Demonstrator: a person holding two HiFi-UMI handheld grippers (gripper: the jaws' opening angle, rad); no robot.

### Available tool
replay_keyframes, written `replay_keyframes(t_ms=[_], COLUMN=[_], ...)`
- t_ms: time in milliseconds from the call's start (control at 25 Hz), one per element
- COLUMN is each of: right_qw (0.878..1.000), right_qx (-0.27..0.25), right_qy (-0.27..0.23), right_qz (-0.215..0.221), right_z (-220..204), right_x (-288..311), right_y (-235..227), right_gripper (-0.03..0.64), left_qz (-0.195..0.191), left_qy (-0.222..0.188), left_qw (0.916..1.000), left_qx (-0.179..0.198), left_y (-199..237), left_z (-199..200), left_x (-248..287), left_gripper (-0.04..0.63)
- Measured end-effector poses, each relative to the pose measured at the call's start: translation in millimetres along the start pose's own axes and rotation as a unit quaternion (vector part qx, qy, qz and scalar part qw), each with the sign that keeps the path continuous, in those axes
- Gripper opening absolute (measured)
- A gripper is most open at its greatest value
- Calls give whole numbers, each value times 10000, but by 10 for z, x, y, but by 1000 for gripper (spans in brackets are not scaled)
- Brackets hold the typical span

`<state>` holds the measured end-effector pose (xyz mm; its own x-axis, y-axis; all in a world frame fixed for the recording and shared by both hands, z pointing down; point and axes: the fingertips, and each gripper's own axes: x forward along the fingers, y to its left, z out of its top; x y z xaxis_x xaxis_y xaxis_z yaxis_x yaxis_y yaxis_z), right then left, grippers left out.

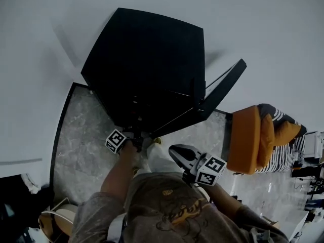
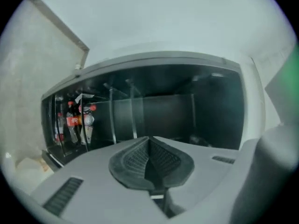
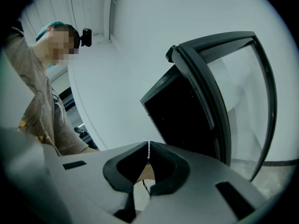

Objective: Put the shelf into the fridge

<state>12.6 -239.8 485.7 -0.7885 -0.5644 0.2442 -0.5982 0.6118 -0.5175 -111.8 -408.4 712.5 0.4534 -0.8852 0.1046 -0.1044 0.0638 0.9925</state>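
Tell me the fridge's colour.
The fridge is black; the head view shows it best.

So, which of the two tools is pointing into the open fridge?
The left tool: its view looks straight into the fridge interior with bottles, while the right tool sees the fridge only from outside.

Dim, cool grey light, fridge interior (image 2: 177,111) murky, fisheye edges bent, corners black

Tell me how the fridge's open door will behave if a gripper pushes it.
The door stands open on the fridge, so a push would probably swing it on its hinge. Its dark frame looks stiff and should move as one piece. The pane looks see-through, likely glass, so a hard knock might crack it.
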Motion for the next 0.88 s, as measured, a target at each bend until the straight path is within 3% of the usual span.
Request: replay_keyframes(t_ms=[160, 360, 440, 560, 600, 720, 880], right_qw=[9997, 9983, 9975, 9965, 9961, 9948, 9928], right_qx=[-57, -131, -190, -255, -293, -494, -728], right_qy=[-55, -214, -311, -430, -450, -442, -323], right_qz=[247, 517, 599, 672, 693, 778, 893], right_z=[24, 65, 69, 68, 71, 83, 66], right_x=[99, 208, 239, 242, 233, 190, 94], right_y=[185, 371, 456, 558, 595, 724, 833], right_gripper=[25, 25, 25, 25, 25, 25, 25], left_qz=[-248, -586, -468, -388, -432, -873, -1250], left_qy=[563, 1284, 1492, 1754, 1868, 2244, 2504], left_qw=[9970, 9823, 9756, 9729, 9677, 9420, 9164], left_qx=[468, 1230, 1543, 1455, 1634, 2339, 2862], left_y=[-569, -1398, -1620, -1895, -1987, -2339, -2636], left_z=[-67, -211, -220, -336, -372, -533, -744], left_x=[-362, -906, -1154, -1451, -1526, -1695, -1843], left_gripper=[5, 5, 5, 5, 5, 5, 5])
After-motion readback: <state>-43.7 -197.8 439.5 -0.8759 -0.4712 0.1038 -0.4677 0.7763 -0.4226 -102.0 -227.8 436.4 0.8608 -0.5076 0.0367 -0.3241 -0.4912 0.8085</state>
